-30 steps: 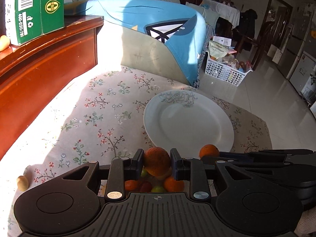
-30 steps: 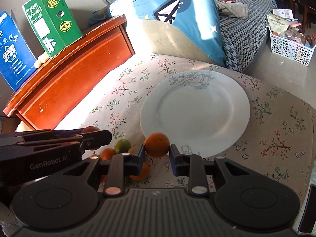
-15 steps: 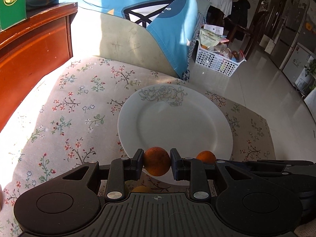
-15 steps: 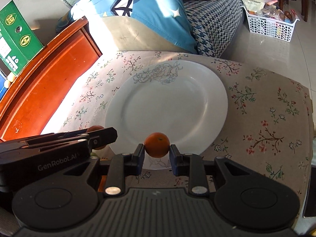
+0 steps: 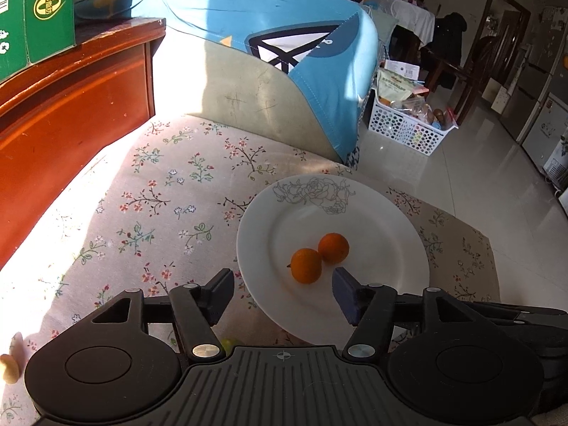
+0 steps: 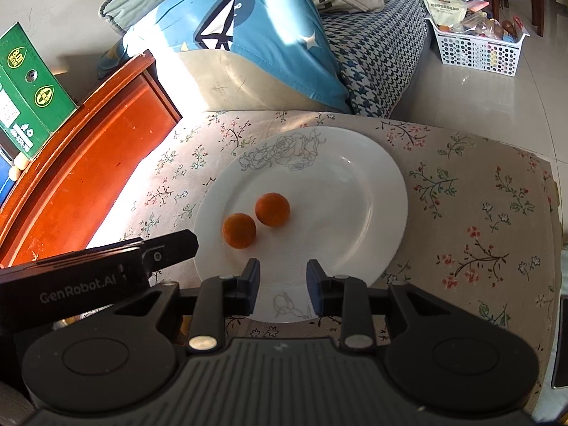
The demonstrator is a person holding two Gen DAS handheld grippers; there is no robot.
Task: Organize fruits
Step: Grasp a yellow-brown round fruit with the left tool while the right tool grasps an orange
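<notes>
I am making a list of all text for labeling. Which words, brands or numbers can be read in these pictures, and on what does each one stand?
"GenRobot.AI": on the side of the left gripper, seen from the right wrist.
Green box on the wooden cabinet: round logos and small print, too blurred to read.
Snack bag in the white basket: print too small to read.

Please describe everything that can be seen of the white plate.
The white plate is round, shallow and glossy, like glazed ceramic. A grey line drawing of roses marks its far rim, and a smaller drawing marks the near rim. It lies flat on the floral cloth. Two oranges rest on it, side by side, apparently touching. Neither gripper touches it.
</notes>
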